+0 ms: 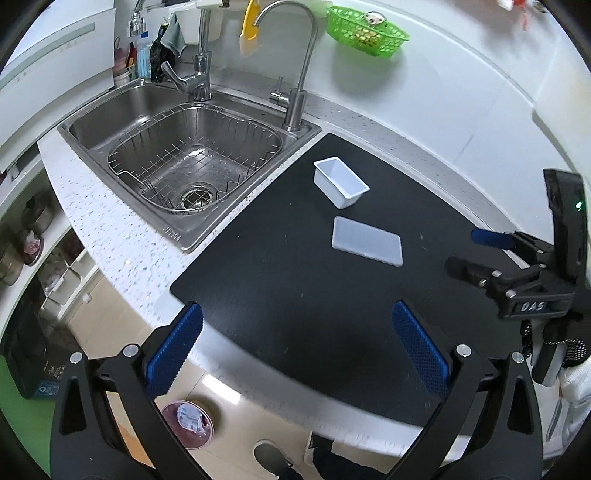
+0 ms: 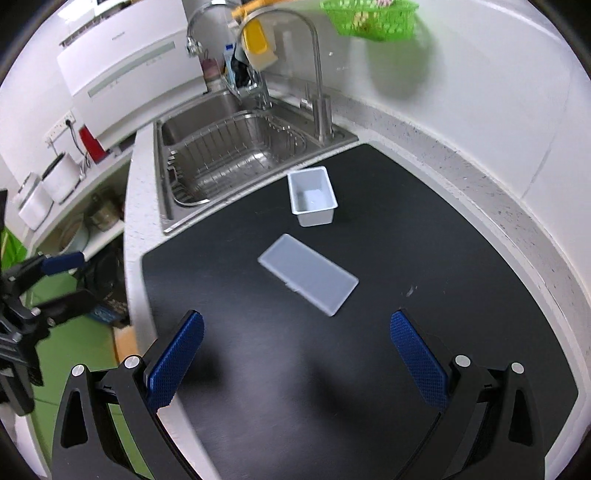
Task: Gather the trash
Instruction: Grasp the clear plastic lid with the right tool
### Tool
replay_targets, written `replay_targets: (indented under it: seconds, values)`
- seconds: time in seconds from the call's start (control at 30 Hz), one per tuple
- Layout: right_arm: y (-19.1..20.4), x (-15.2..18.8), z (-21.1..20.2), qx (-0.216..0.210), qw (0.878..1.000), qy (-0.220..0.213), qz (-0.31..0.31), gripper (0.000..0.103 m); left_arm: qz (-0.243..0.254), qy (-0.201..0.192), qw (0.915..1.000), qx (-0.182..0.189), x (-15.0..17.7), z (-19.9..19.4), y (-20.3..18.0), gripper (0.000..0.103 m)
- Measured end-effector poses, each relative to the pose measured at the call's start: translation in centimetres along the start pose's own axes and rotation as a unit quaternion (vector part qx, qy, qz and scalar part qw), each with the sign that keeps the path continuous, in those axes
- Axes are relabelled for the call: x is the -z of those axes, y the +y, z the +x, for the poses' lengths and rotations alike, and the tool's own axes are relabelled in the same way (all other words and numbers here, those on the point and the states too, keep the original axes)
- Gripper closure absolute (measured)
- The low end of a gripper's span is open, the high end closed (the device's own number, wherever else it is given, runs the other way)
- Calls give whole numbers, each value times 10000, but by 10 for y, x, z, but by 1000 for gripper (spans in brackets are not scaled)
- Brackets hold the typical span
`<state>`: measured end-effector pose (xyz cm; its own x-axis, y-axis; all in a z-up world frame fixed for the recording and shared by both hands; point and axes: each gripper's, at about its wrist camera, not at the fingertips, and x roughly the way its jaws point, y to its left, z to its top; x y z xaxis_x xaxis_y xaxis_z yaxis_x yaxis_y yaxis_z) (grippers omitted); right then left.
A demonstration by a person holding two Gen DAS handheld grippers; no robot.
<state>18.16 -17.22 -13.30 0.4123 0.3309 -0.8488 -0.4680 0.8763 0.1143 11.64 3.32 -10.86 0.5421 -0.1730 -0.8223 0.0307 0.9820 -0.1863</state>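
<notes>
On black mat (image 2: 406,229), empty white box (image 2: 313,196), lid (image 2: 308,279) beside

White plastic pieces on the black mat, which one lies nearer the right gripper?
The flat lid, lying just ahead of the right gripper. The open box stands beyond it, closer to the sink.

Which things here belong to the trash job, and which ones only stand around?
Job:
white box, open, on the black mat
flat lid beside it
left gripper, right gripper, both open

Around:
sink
wire rack
faucet
green basket
</notes>
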Motion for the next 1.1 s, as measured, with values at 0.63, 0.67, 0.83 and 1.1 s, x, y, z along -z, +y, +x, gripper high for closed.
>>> replay_targets:
  seconds: [0.63,0.67,0.83,1.1]
  values:
    - [-5,-28,112,-390,9844,802,-1517,6,-534,233,9978,-325,-29,61,-3,3]
    - [-4,-27,115,-405,9831,836,-1578,6,-548,241,9977,-322,-29,62,-3,3]
    - [0,-23,119,-297,9798,829,-1798,26,-588,274,9974,-318,-34,69,-1,3]
    - [-9,-22,108,-279,9833,830,-1597,50,-487,261,9981,-268,-48,77,-12,3]
